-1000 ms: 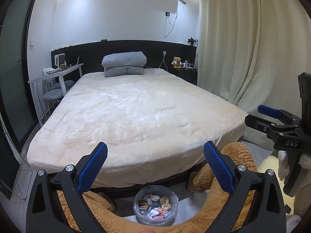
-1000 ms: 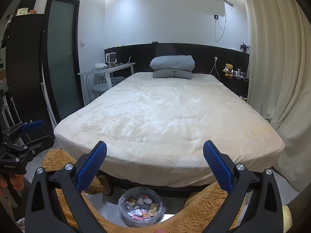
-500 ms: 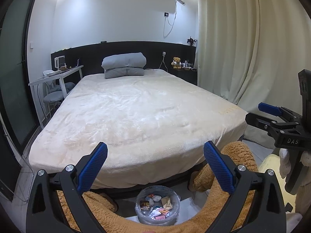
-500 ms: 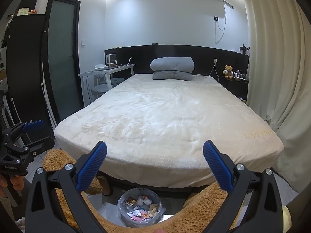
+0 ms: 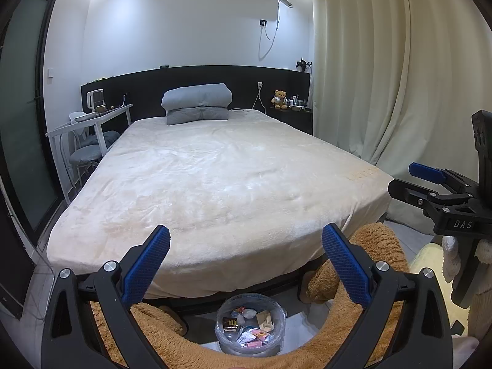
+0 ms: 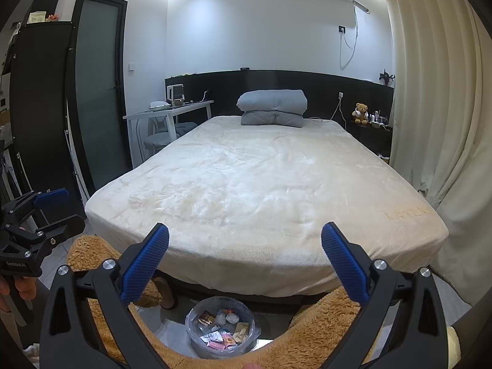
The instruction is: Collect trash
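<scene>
Trash [image 5: 249, 328] lies gathered in a small clear-lined bin [image 5: 278, 310] on the floor at the foot of the bed [image 5: 221, 184]: crumpled wrappers, a dark packet, pink and tan scraps. In both wrist views the bin sits low in the picture, between two legs in fuzzy brown trousers [image 5: 363, 283] and just below the gap of the viewing gripper's fingers. The left gripper [image 5: 246, 264] is held above the bin with its jaws spread wide and nothing between the blue pads [image 5: 147, 264]. The right gripper [image 6: 244, 263] is likewise released, its pads [image 6: 344, 264] well apart and holding nothing. Each gripper also shows at the edge of the other's view, the right one at the far right of the left wrist view and the left one at the far left of the right wrist view, where fingers of a hand [image 6: 18, 289] wrap its handle. The cream blanket on the bed is bare except for a folded grey quilt [image 5: 196, 103] at the headboard. A white desk [image 5: 89, 120] stands beside the bed on one side, cream curtains [image 5: 384, 77] hang on the other, and a small teddy bear [image 5: 279, 99] sits on the shelf near the headboard.
</scene>
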`<state>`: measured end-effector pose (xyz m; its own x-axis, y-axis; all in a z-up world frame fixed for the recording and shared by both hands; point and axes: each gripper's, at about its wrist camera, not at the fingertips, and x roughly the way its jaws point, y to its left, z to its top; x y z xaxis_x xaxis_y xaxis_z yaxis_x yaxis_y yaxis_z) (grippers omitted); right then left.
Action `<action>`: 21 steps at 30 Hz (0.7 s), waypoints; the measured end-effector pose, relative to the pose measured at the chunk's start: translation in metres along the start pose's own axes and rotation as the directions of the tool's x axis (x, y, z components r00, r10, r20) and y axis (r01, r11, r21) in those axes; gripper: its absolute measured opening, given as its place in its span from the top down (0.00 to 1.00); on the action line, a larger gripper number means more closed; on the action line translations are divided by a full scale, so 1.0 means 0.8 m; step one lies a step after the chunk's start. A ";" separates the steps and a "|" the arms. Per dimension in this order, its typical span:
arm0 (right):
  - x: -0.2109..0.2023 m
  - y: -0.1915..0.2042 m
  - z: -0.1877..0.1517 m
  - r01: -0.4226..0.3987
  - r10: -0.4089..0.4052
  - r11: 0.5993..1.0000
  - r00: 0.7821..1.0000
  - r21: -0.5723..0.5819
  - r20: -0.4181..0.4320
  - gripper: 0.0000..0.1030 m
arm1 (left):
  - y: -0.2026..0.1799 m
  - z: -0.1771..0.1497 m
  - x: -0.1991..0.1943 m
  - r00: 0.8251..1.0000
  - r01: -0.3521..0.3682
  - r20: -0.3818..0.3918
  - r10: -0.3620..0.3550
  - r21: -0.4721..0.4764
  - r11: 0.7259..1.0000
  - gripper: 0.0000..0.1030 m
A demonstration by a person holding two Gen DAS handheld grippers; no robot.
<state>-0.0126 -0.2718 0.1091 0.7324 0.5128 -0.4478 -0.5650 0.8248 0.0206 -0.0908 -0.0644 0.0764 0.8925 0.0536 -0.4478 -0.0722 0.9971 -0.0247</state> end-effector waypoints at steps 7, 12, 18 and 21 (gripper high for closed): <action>-0.002 0.000 0.000 -0.001 0.001 1.000 1.000 0.001 -0.002 0.05 | 0.002 0.000 -0.003 1.000 -0.001 0.000 0.001 -0.001 1.000 0.06; 0.000 0.000 0.000 0.001 -0.001 1.000 1.000 -0.001 0.001 0.05 | 0.003 0.001 -0.003 1.000 0.000 0.001 0.000 0.001 1.000 0.06; -0.002 0.000 0.001 0.000 0.000 1.000 1.000 -0.001 -0.001 0.05 | 0.003 0.000 -0.002 1.000 0.000 0.000 0.000 0.001 1.000 0.06; -0.002 0.000 0.001 0.001 -0.001 1.000 1.000 -0.002 0.001 0.05 | 0.003 0.000 -0.002 1.000 0.000 0.000 0.000 0.001 1.000 0.06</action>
<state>-0.0134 -0.2723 0.1102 0.7332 0.5121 -0.4474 -0.5649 0.8250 0.0186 -0.0925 -0.0625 0.0775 0.8925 0.0534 -0.4479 -0.0718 0.9971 -0.0242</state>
